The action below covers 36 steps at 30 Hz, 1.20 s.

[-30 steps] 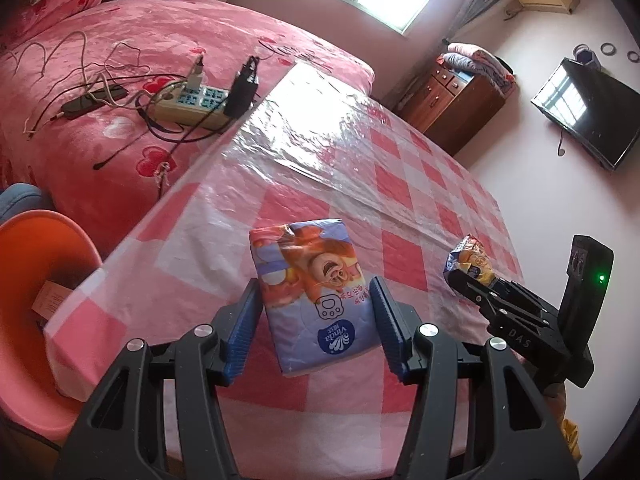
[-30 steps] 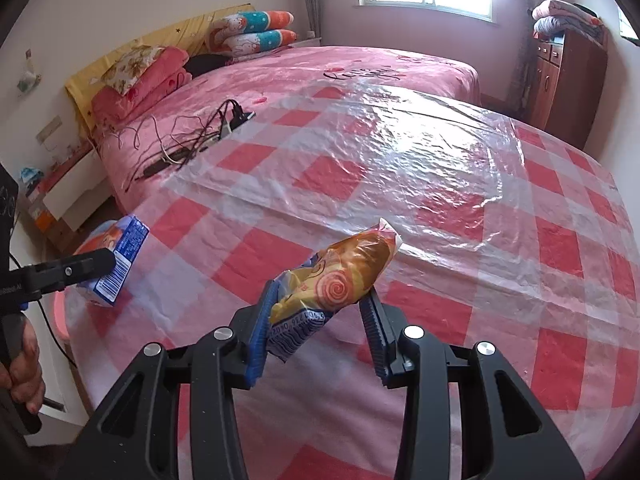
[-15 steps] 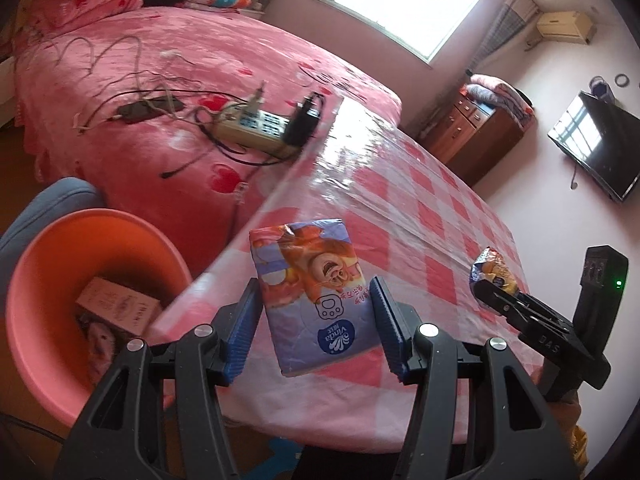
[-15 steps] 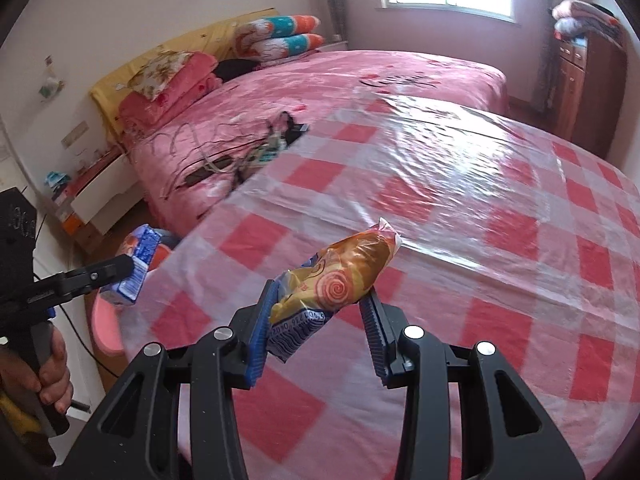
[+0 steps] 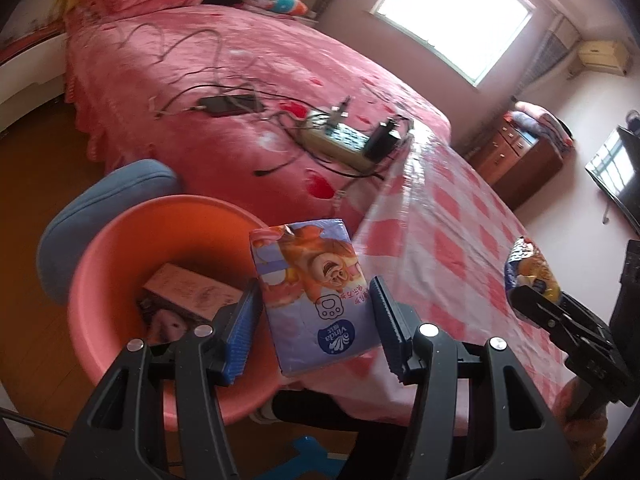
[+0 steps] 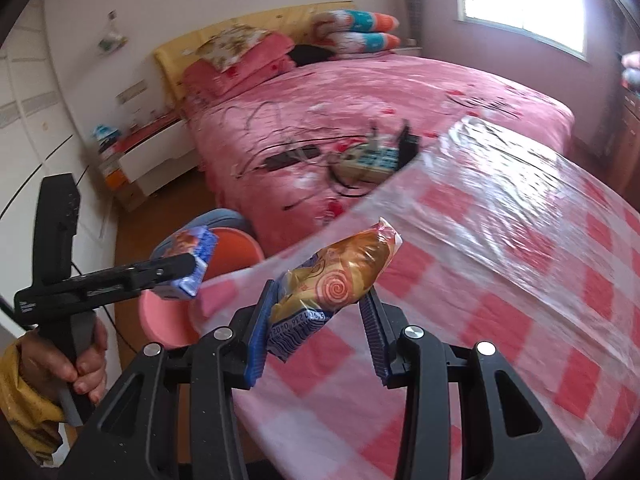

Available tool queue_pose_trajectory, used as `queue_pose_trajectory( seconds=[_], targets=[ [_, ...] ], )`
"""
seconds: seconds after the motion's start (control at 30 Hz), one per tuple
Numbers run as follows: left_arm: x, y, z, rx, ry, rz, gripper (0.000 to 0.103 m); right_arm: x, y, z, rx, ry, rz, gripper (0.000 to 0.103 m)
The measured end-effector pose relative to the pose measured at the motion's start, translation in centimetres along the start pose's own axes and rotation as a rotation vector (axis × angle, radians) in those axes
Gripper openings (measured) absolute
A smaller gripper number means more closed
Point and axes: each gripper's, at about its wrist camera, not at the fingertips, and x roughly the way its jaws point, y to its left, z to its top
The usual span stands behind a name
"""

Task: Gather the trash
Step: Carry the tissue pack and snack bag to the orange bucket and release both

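Observation:
My left gripper [image 5: 316,320] is shut on a purple tissue pack [image 5: 316,288] with a cartoon print. It hangs just past the table corner, over the near rim of the orange-pink bin [image 5: 120,240]. A small pink box [image 5: 188,292] lies inside the bin. My right gripper [image 6: 320,320] is shut on an orange snack packet [image 6: 344,280] above the table's left edge. In the right wrist view the left gripper [image 6: 188,264] and its tissue pack [image 6: 196,252] sit over the bin [image 6: 160,312]. The right gripper [image 5: 532,300] and snack packet [image 5: 528,268] show in the left wrist view.
The table [image 5: 460,240] wears a pink checked cloth under clear plastic. A pink bed [image 5: 200,80] with a power strip [image 5: 336,136] and cables stands beyond it. A blue stool [image 5: 100,200] is behind the bin. A person's hand [image 6: 80,364] grips the left tool.
Both grippers have swung left with their loads, from over the table to its left edge. The bin has come from the view's edge to under the tissue pack.

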Motion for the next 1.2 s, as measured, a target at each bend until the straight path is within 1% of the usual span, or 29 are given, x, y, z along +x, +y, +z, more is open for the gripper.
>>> queue_pose_trajectory(
  seconds=[0.17, 0.57, 0.87, 1.07, 1.2],
  targets=[
    [-0.4, 2.2, -0.1, -0.02, -0.014, 0.06, 0.056, 2.2, 3.5, 1.2, -0.074, 0.027, 0.048, 0.042],
    [-0.5, 6.0, -0.5, -0.055, -0.024, 0.156, 0.056, 7.1, 10.4, 2.2, -0.211, 0.087, 0.13, 0.043],
    [-0.1, 8.2, -0.9, -0.092, -0.014, 0.197, 0.056, 9.3, 12.7, 2.2, -0.266, 0.122, 0.147, 0.043],
    [0.3, 8.6, -1.1, -0.096, -0.005, 0.214, 0.057, 10.4, 13.7, 1.7, -0.312, 0.131, 0.13, 0.044],
    [0.7, 8.9, -1.2, -0.103, 0.006, 0.226, 0.057, 11.3, 13.8, 1.4, -0.329, 0.141, 0.123, 0.047]
  ],
)
